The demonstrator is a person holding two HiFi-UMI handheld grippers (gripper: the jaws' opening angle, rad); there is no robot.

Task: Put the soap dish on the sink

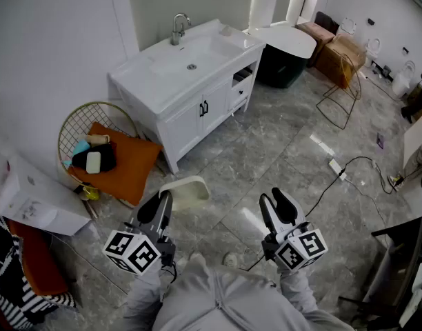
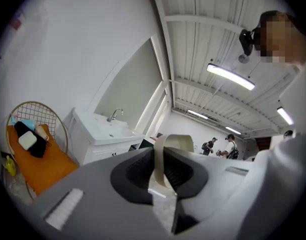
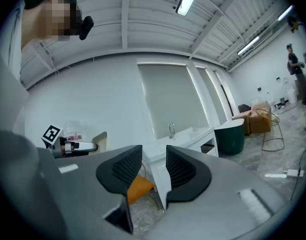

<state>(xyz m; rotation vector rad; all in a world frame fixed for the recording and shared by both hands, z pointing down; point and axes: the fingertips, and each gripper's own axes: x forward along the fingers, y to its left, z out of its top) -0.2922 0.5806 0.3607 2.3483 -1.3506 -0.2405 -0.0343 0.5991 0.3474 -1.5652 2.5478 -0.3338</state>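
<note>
The left gripper (image 1: 164, 198) pinches the soap dish (image 1: 188, 189) by its rim, near the person; the right gripper (image 1: 275, 200) has jaws apart, empty. Better to carry the dish level to the far sink (image 1: 152, 71) and lower it onto the flat rim.

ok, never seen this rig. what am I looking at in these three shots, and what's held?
No robot: a person holds a pair of tongs in each hand. One picture comes from a head camera looking down; the other two from cameras riding on the tongs. The left tongs are shut on a cream soap dish. The right tongs are open and empty. The white sink stands ahead; the dish is not on it yet.
</note>
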